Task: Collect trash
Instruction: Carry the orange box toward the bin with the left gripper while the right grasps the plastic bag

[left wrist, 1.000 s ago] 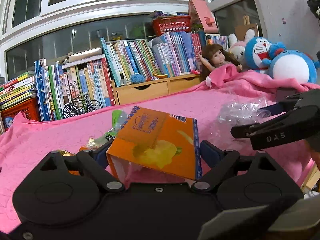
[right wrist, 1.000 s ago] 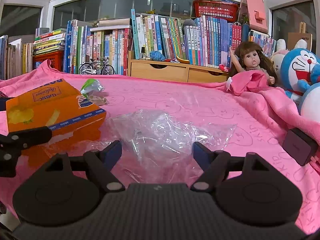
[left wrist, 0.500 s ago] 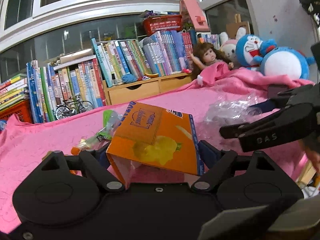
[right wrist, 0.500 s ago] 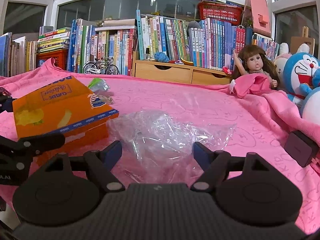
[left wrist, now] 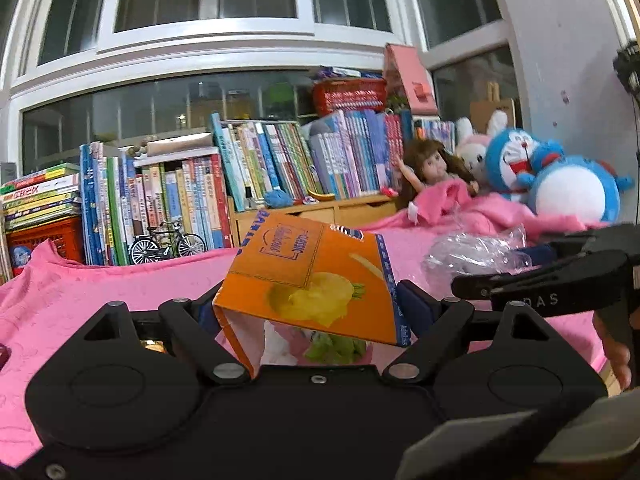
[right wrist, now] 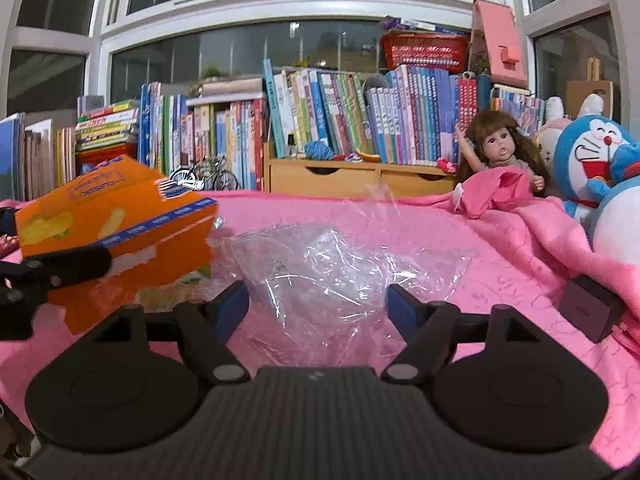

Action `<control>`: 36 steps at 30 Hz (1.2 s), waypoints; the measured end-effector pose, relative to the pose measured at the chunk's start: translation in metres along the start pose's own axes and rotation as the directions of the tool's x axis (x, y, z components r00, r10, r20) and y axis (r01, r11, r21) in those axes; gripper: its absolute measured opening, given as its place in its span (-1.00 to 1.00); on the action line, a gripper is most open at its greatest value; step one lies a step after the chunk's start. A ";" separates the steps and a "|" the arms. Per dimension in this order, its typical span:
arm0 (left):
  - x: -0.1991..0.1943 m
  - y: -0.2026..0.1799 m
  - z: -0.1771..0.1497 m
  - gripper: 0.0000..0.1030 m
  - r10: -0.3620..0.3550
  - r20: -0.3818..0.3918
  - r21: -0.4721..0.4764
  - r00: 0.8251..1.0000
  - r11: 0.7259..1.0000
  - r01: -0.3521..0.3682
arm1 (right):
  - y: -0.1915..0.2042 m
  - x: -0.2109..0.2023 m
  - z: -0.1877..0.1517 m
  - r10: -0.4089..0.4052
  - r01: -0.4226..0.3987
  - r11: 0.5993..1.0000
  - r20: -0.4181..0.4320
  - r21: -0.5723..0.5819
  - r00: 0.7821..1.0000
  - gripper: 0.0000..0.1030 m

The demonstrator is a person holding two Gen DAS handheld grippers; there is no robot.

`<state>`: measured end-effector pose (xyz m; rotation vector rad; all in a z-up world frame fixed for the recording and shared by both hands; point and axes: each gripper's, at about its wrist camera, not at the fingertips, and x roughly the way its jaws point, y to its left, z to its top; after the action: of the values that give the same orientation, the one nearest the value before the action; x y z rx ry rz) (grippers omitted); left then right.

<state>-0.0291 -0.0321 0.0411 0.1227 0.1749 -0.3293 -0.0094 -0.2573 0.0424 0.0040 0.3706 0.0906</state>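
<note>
Pink blanket (right wrist: 500, 264) covers the surface. Left gripper (left wrist: 308, 308), nearly level, clamps the orange box (left wrist: 316, 280) wide between its pads, box tilted clear of the blanket. Right gripper (right wrist: 318, 304), pitched slightly down, jaws just been closing around crumpled clear plastic (right wrist: 332, 276); pads not visibly pressing.
</note>
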 end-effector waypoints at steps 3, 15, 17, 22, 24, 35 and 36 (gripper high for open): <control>-0.010 0.007 0.006 0.64 0.002 0.014 -0.036 1.000 0.999 -0.002 | -0.002 -0.007 0.001 0.007 -0.007 1.000 0.004 0.023 1.000 0.50; -0.059 0.006 0.001 0.64 0.019 0.046 -0.074 0.999 0.997 -0.016 | 0.007 -0.046 -0.014 0.045 -0.046 0.999 0.027 0.030 0.999 0.50; -0.069 0.005 -0.001 0.64 0.011 0.045 -0.100 0.999 0.995 -0.006 | 0.010 -0.055 -0.020 0.057 -0.058 0.998 0.031 0.036 0.998 0.50; -0.098 0.000 -0.010 0.64 0.009 0.037 -0.155 0.999 0.988 -0.003 | 0.020 -0.078 -0.035 0.087 -0.088 0.996 0.028 0.019 0.996 0.50; -0.111 -0.002 -0.015 0.64 0.006 0.024 -0.172 1.000 0.985 -0.001 | 0.024 -0.088 -0.042 0.104 -0.104 0.995 0.022 0.007 0.994 0.50; -0.155 -0.002 -0.054 0.64 -0.059 -0.182 -0.291 0.982 0.957 0.003 | 0.049 -0.124 -0.095 0.245 -0.253 0.966 -0.122 -0.053 0.962 0.50; -0.156 -0.003 -0.058 0.64 -0.067 -0.204 -0.294 0.977 0.956 0.004 | 0.052 -0.126 -0.101 0.260 -0.270 0.961 -0.145 -0.057 0.955 0.50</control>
<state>-0.1844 0.0224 0.0143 -0.1398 0.4356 -0.3224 -0.1672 -0.2177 -0.0048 -0.0276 0.5017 0.3729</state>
